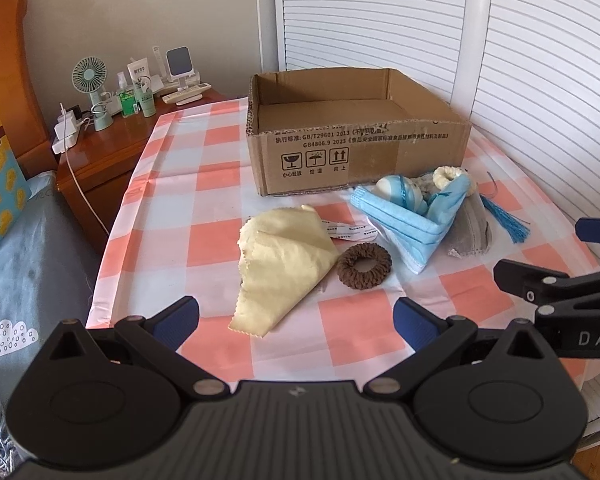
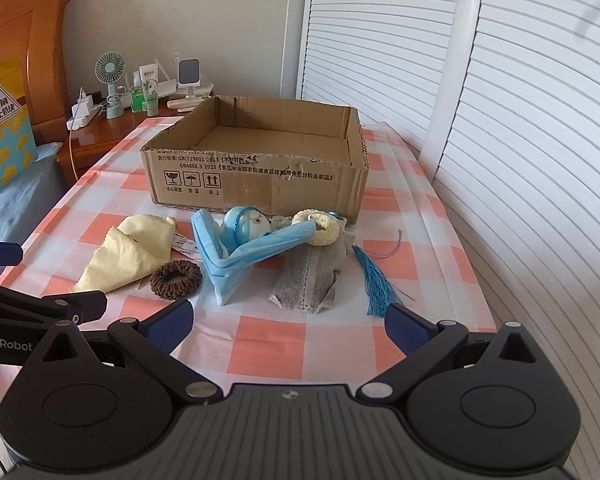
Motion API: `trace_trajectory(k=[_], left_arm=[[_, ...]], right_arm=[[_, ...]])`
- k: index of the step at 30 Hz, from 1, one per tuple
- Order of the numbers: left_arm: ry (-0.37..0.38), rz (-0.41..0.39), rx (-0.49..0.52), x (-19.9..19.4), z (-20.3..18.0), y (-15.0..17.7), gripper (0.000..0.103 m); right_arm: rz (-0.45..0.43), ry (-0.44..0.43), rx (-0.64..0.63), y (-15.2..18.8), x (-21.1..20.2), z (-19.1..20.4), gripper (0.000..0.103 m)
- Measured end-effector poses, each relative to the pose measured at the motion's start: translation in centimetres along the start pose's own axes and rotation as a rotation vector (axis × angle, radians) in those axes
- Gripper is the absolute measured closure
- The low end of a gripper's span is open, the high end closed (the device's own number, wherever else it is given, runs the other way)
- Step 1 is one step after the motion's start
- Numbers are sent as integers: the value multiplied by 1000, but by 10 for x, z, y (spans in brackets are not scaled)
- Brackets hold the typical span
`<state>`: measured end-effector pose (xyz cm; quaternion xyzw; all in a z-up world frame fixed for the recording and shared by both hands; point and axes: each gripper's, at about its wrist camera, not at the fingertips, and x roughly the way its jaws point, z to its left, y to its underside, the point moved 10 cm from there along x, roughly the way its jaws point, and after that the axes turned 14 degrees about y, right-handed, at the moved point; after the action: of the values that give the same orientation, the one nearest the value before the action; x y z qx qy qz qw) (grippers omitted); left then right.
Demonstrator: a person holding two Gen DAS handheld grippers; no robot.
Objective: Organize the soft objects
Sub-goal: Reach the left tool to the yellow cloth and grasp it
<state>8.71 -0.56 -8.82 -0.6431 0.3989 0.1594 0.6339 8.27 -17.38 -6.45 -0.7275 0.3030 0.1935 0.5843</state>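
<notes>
Left gripper and right gripper both spread wide, holding nothing, low over bare checked tablecloth, soft items clustered just before cardboard box: yellow cloth, brown scrunchie, blue mask

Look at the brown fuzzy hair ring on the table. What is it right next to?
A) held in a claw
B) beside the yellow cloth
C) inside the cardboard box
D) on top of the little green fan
B: the brown hair ring lies flat on the checkered tablecloth, at the edge of the yellow cloth, in front of the cardboard box.
</notes>
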Motion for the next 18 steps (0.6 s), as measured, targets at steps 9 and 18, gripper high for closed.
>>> trace_trajectory(k=[9, 18], left_arm=[[7, 41, 7, 27, 18, 12, 0], [40, 86, -8, 58, 34, 26, 0]], right_arm=[[23, -8, -36, 8, 26, 1, 0], [65, -29, -55, 22, 51, 4, 0]])
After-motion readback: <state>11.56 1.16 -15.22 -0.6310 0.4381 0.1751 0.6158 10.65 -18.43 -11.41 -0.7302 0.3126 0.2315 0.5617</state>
